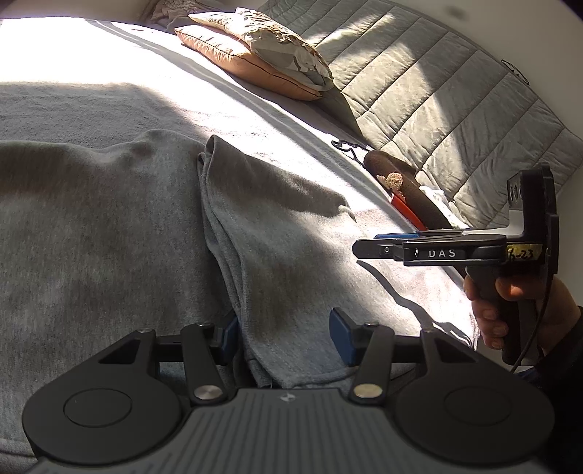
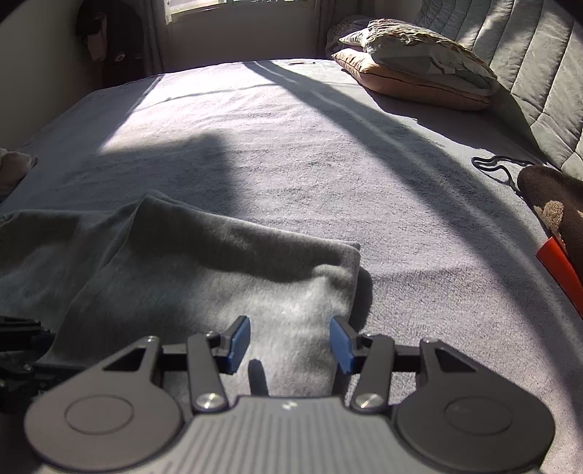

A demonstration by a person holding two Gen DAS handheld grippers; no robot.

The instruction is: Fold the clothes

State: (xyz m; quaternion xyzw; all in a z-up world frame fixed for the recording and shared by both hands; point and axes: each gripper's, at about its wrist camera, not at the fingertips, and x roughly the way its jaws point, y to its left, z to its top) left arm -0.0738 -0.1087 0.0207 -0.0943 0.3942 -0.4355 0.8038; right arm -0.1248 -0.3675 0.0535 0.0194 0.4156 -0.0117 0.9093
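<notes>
Both grippers hang over a grey garment (image 1: 109,218) spread on the bed (image 1: 109,65). At six o'clock in the left wrist view, the left gripper (image 1: 284,335) has its blue pads apart, straddling a folded strip of the garment without pressing it. At three o'clock there, a hand (image 1: 510,310) holds the right gripper (image 2: 289,344), whose pads also stand apart over the garment's folded corner. Two stacked pillows (image 2: 419,62) lie at one o'clock, against a quilted headboard (image 1: 455,109).

Two stacked pillows (image 2: 419,65) lie by a quilted grey headboard (image 1: 455,109); a window (image 2: 240,7) stands beyond.
</notes>
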